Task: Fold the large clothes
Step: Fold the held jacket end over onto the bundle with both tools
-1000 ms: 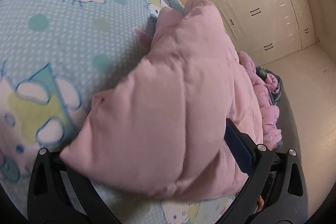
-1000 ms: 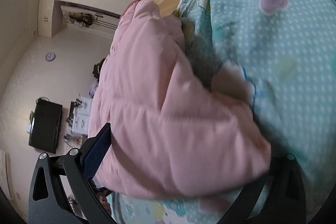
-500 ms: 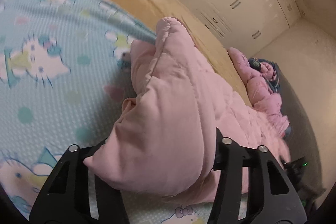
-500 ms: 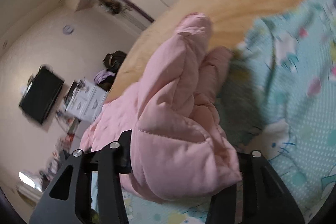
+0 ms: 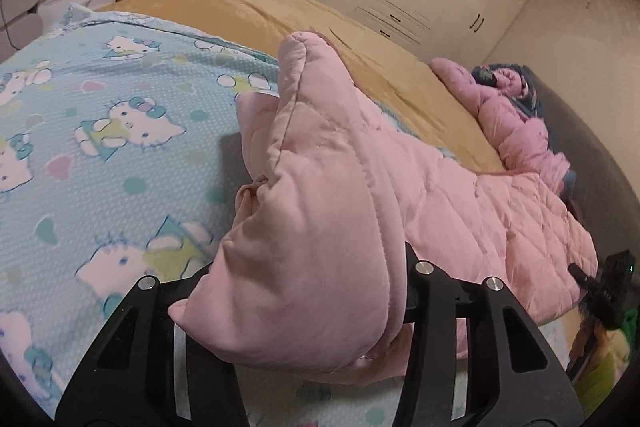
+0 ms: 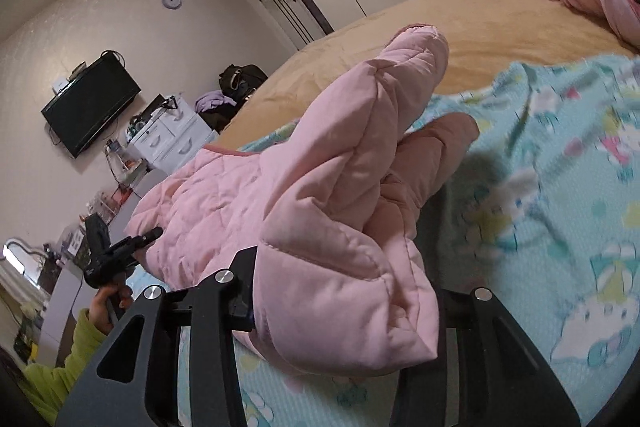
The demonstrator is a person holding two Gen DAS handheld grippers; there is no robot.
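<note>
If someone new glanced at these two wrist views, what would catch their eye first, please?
Front and centre, a puffy pink quilted jacket is bunched up off the bed, pinched in both the left gripper and the right gripper. Beneath it spreads a light blue cartoon-cat blanket, with a tan bedspread behind.

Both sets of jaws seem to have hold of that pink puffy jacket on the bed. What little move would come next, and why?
Probably carry the gripped edge across and lay it over the rest of the pink jacket. Left gripper and right gripper each pinch a lifted end, while its body lies flat on the blanket.
</note>
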